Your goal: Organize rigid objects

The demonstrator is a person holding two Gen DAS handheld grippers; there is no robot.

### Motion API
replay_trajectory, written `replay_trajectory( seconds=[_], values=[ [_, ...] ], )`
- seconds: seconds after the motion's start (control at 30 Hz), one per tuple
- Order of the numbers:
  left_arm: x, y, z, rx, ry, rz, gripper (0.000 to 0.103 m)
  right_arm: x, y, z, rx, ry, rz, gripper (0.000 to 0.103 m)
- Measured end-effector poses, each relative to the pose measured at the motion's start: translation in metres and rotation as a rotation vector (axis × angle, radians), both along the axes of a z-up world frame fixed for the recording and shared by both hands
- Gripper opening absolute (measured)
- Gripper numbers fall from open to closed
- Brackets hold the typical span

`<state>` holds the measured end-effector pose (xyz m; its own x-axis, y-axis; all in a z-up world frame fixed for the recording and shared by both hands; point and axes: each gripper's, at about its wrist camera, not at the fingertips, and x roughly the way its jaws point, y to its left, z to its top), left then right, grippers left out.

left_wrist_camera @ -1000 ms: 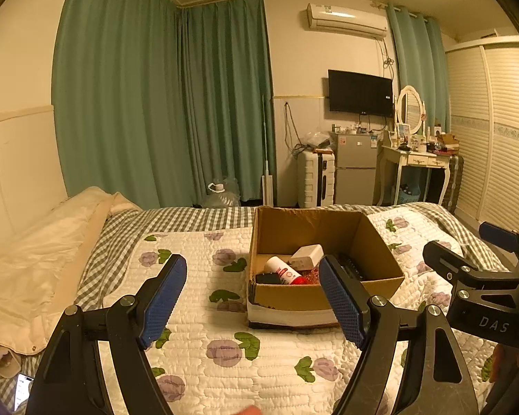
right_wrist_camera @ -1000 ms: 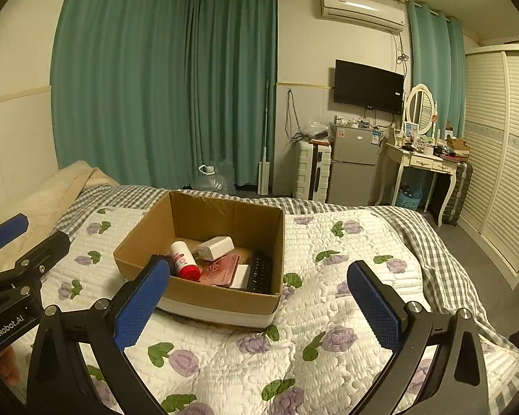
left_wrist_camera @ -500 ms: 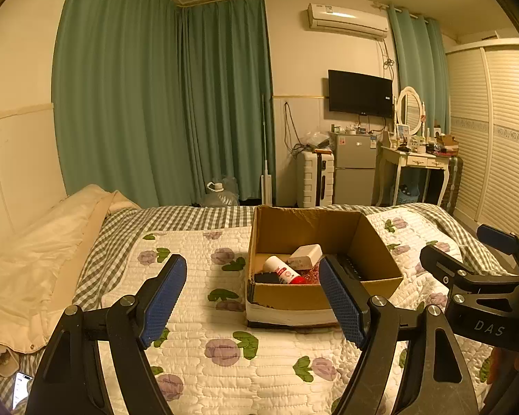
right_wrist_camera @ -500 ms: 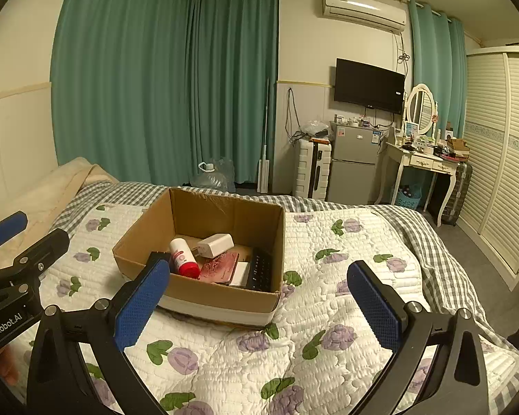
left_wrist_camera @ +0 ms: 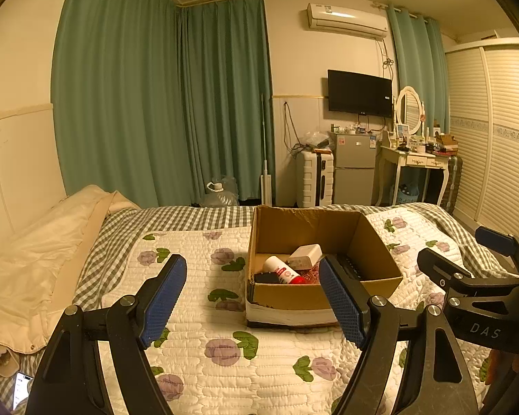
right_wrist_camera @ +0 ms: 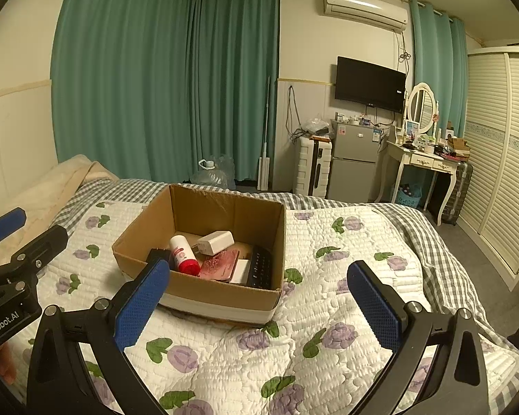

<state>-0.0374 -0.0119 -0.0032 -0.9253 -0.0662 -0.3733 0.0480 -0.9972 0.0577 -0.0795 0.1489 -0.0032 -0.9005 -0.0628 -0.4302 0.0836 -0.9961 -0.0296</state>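
An open cardboard box (left_wrist_camera: pixel 380 242) (right_wrist_camera: pixel 204 283) sits on the quilted bed. Inside lie a white bottle with a red cap (left_wrist_camera: pixel 285 272) (right_wrist_camera: pixel 181 253), a white charger block (left_wrist_camera: pixel 306 256) (right_wrist_camera: pixel 215 242), a reddish flat case (right_wrist_camera: pixel 221 263), a black keyboard-like device (right_wrist_camera: pixel 261 269) (left_wrist_camera: pixel 351 267) and a small black item (left_wrist_camera: pixel 264 277). My left gripper (left_wrist_camera: pixel 252 294) is open and empty, above the quilt in front of the box. My right gripper (right_wrist_camera: pixel 259 307) is open and empty, in front of the box; it also shows at the right of the left wrist view (left_wrist_camera: pixel 474 276).
The bed has a white floral quilt (right_wrist_camera: pixel 328 311) over a checked cover (left_wrist_camera: pixel 190 212) and a cream duvet (left_wrist_camera: pixel 34 259) at the left. A phone (left_wrist_camera: pixel 21 385) lies at the bed's near left edge. Fridge, suitcase, dressing table and wardrobe stand beyond the bed.
Both grippers have drawn back slightly from the box and stay open. Nothing in the box has moved.
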Motion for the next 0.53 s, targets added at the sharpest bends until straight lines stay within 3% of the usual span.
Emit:
replay_trajectory(
  seconds=[0.53],
  values=[
    [-0.0001,0.0003,-0.0007,0.000,0.001,-0.003,0.082,0.0000,0.0020,-0.0021,0.001,-0.006,-0.002,0.103]
  ],
)
